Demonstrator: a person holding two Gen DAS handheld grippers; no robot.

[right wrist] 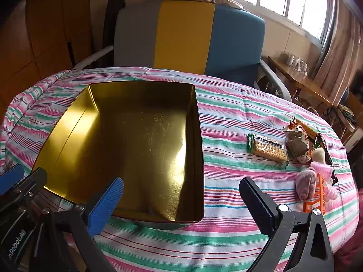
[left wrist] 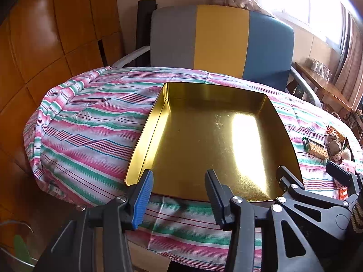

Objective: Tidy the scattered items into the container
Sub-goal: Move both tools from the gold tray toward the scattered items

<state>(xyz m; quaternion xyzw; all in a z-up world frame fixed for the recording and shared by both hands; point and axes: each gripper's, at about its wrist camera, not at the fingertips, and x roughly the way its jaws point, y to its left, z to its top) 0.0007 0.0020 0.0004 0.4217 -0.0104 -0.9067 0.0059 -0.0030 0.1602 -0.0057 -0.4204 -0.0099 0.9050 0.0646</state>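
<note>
Gold tin [right wrist: 127, 140] fills the centre-left of the right wrist view, a shallow rectangular container sitting flat on the striped cloth [right wrist: 226, 117], nothing inside it but window glare on its floor. Right gripper [right wrist: 181, 199] hangs at the bottom of the frame, jaws spread wide and gripping nothing: the blue-padded finger over the tin's near rim, the black finger out over bare cloth. Over at the right edge of that frame sits the scatter, well apart from the tin. A cracker packet [right wrist: 267, 149] lies nearest, green ends showing; just beside it a crumpled brown wrapper [right wrist: 297, 142]; below those a pink sock [right wrist: 306, 183] touching an orange plastic piece [right wrist: 316, 195]. More small bits crowd behind them, too bunched to name.

Left wrist view now: left gripper [left wrist: 179, 195] low in frame, jaws parted with nothing between them, both tips over the tin's [left wrist: 213, 136] near edge. A striped armchair [left wrist: 217, 43] of grey, yellow and blue stands behind the table, upper centre.
</note>
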